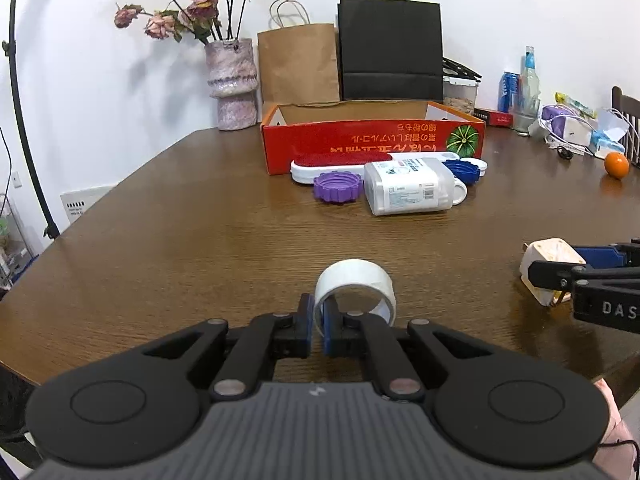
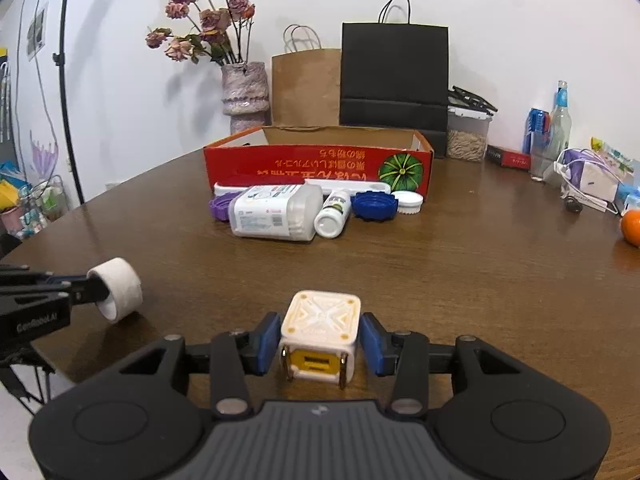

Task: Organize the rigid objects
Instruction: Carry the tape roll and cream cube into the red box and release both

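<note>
Lying sideways: white translucent tape roll (image 1: 354, 286), hollow core.

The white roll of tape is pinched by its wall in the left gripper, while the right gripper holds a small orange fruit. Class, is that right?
Not quite. The left gripper does pinch the white roll of tape, but the right gripper has a cream cube-shaped plug adapter between its fingers, as the right wrist view shows. The orange fruit lies far off on the wooden table.

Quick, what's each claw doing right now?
Left gripper: shut on the tape roll.
Right gripper: astride the white charger, grip unclear.
</note>
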